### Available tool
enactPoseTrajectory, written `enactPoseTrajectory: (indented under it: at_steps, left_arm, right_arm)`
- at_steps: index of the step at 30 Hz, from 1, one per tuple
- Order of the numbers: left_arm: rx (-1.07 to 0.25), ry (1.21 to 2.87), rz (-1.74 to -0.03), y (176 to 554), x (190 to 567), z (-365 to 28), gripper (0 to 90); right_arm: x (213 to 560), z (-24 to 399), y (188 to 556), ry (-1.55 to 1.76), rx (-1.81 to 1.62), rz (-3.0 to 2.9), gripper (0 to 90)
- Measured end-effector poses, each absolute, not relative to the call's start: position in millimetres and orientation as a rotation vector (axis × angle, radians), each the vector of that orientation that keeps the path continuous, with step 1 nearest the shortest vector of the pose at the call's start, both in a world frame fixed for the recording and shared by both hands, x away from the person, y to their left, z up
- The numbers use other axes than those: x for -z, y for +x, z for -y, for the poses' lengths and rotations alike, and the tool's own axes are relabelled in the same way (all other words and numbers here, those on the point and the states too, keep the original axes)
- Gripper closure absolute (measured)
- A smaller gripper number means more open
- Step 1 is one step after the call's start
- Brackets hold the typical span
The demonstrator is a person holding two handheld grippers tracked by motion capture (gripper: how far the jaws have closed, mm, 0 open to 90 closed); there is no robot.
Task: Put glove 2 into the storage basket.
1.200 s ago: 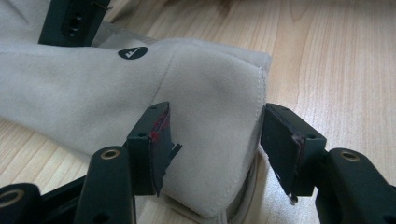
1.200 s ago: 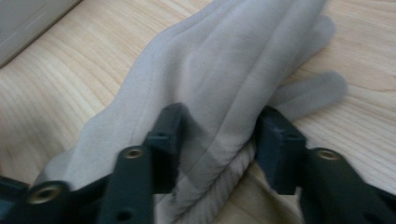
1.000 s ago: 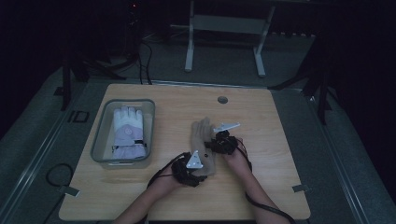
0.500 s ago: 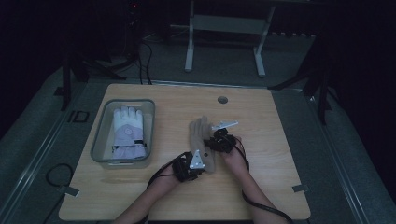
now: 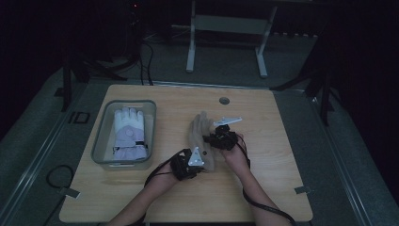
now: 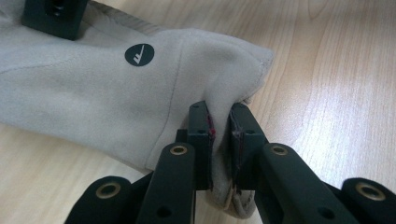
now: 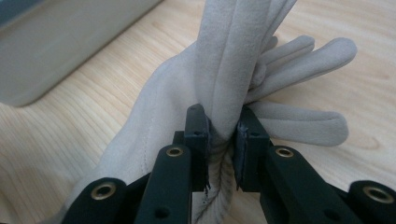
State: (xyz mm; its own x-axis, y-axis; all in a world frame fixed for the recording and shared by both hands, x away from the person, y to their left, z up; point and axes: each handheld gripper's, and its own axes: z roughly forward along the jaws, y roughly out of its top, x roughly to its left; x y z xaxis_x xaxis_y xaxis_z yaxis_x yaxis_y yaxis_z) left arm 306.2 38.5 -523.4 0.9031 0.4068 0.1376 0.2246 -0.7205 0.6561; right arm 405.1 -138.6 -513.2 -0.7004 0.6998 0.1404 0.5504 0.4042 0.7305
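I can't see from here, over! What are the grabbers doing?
Left gripper, right gripper: both shut on beige glove. Bin beside it, apart. Nothing blocking.

Bin point(image 5: 100, 141) sits on left part of surface point(image 5: 282, 141), with a glove point(image 5: 128, 133) lying inside. Second glove point(image 5: 201, 136) lies right of bin, near centre. Left tool point(image 5: 187, 165) at its near end, right tool point(image 5: 221, 139) at its right edge.

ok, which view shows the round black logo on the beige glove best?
Left gripper view: the logo sits sharp and unobstructed on the beige glove. The high view shows the glove too small and dim; the right gripper view shows its fingers.
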Motion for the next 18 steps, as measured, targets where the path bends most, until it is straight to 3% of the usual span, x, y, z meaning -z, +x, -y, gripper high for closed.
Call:
enactPoseTrajectory:
  at_steps: [18]
  left_arm:
    - [-0.407,2.392,-0.492,302,490,-69,81.2]
  right_arm:
    - [476,102,405,1.019,-1.233,-2.472,78.0]
